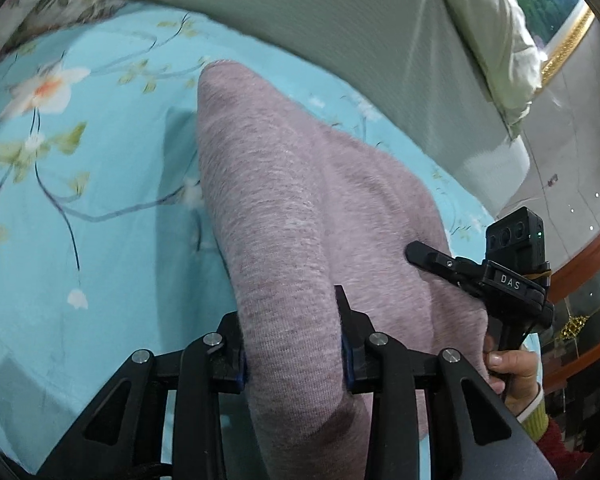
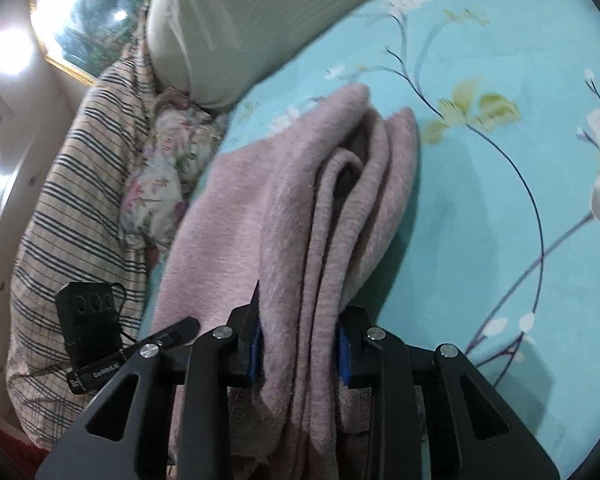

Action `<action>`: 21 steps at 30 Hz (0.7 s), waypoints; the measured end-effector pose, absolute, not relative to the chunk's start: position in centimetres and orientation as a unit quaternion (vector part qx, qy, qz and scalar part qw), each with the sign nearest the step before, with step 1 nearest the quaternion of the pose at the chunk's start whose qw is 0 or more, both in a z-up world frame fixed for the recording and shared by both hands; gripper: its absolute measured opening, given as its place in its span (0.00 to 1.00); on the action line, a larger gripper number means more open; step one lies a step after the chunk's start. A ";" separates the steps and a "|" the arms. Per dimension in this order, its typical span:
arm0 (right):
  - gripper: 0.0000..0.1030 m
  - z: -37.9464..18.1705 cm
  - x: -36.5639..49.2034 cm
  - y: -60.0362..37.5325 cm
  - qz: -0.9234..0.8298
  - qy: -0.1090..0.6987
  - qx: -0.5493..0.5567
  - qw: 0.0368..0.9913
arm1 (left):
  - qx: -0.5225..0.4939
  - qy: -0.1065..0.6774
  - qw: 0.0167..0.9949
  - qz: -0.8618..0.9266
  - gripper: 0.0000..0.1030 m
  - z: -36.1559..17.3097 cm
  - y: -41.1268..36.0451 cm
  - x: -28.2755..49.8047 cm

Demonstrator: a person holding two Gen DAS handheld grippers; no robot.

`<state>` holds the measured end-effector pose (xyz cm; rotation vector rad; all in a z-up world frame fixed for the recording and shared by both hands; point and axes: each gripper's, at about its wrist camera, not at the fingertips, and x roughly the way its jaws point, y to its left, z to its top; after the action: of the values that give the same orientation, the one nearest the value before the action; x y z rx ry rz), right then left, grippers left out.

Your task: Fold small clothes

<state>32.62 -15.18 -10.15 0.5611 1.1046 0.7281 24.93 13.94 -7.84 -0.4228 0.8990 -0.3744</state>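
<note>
Your left gripper and right gripper both clamp pink knit garment, frame centre, lifted over bed sheet. Several layers already doubled; laying flat, smoothing likely remain.

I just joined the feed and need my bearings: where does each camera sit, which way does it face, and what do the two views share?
Left wrist: rides the left hand-held gripper, angled down along its fingers at the fuzzy pink knit garment clamped between them; the right hand-held gripper and the hand holding it show at right.
Right wrist: rides the right hand-held gripper, angled down at the garment's layered folds in its grip; the left hand-held gripper's body shows lower left.
Shared: the garment, turquoise floral bedsheet, pale green pillow.
</note>
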 end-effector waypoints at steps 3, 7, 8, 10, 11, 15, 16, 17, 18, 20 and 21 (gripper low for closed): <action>0.38 -10.4 32.6 -15.2 0.323 0.510 0.260 0.754 | -0.204 0.429 0.862 -0.176 0.42 -8.2 14.5 24.5; 0.49 -9.2 31.9 -15.8 0.300 0.506 0.247 0.770 | -0.181 0.430 0.871 -0.157 0.51 -7.1 14.3 23.0; 0.51 -8.7 31.4 -16.1 0.296 0.502 0.242 0.776 | -0.174 0.427 0.874 -0.155 0.52 -6.8 14.4 22.3; 0.52 -7.5 30.1 -16.9 0.292 0.489 0.233 0.788 | -0.154 0.417 0.884 -0.144 0.58 -5.9 14.6 20.1; 0.52 -6.8 29.1 -17.5 0.291 0.481 0.227 0.795 | -0.143 0.411 0.890 -0.139 0.59 -5.7 15.2 18.7; 0.52 -5.3 25.2 -19.1 0.303 0.462 0.216 0.805 | -0.122 0.408 0.895 -0.132 0.59 -5.9 15.8 13.9; 0.52 -5.1 24.5 -19.4 0.306 0.459 0.214 0.806 | -0.119 0.409 0.895 -0.133 0.59 -6.1 15.8 13.0; 0.52 -5.0 23.6 -19.5 0.311 0.457 0.211 0.806 | -0.117 0.411 0.894 -0.134 0.59 -6.3 15.7 12.1; 0.52 -4.9 22.7 -19.5 0.316 0.456 0.207 0.806 | -0.114 0.412 0.893 -0.136 0.59 -6.6 15.8 10.9; 0.52 -4.9 21.2 -19.0 0.329 0.457 0.194 0.803 | -0.109 0.416 0.892 -0.138 0.60 -7.1 15.2 9.8; 0.52 -5.0 20.7 -18.8 0.334 0.459 0.186 0.802 | -0.103 0.418 0.892 -0.138 0.60 -7.6 14.8 9.5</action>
<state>20.67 -18.78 -4.98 0.3977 0.9829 0.7156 9.46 14.84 -7.55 -0.2130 0.8684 -0.2858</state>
